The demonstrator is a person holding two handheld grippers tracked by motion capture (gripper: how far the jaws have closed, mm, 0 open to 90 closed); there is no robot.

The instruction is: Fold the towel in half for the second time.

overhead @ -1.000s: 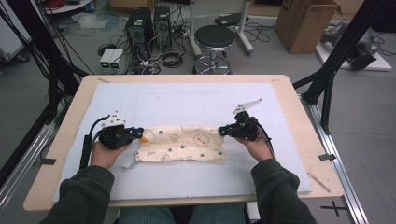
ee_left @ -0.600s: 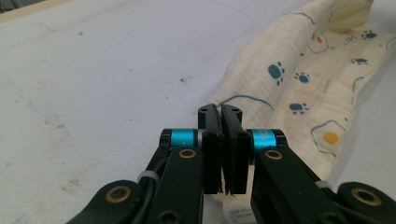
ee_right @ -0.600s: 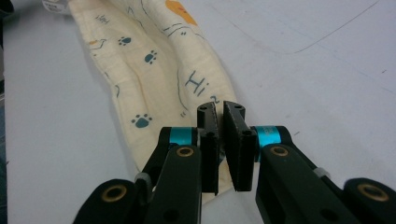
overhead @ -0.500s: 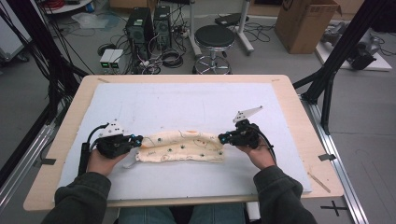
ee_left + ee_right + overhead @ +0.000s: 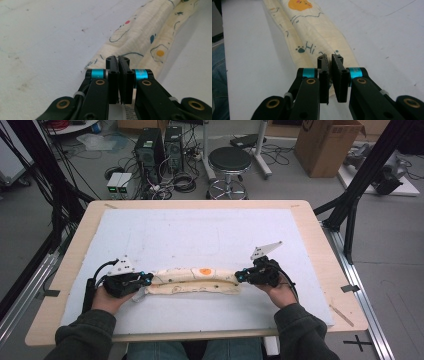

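**Cloth pinched at both ends near the front edge of the table**

Sleeves first, since they're closest: two dark green sleeves come in over the front edge of the table, each hand on a gripper. The left gripper is clamped on the left end of the cloth, and its own view shows the black jaws pressed together with the cream fabric caught between them. Same deal on the other side: the right gripper is closed on the right end, jaws nipping the fabric just past a little paw print and the word "Hi".

The cloth is bunched into a long narrow roll, lying parallel to the front edge, closer to it than to the far edge, roughly centred between the left and right edges. Cream coloured, small doodle prints, one orange fried-egg blob on top.

Surface is a white mat covering most of the light wooden top, a bit scuffed and speckled with marks up close.

Beyond the far edge, the room's pretty messy: a black round stool, two computer towers with a tangle of cables on the grey floor, and a cardboard box off toward the far right. Black frame struts run down both sides.
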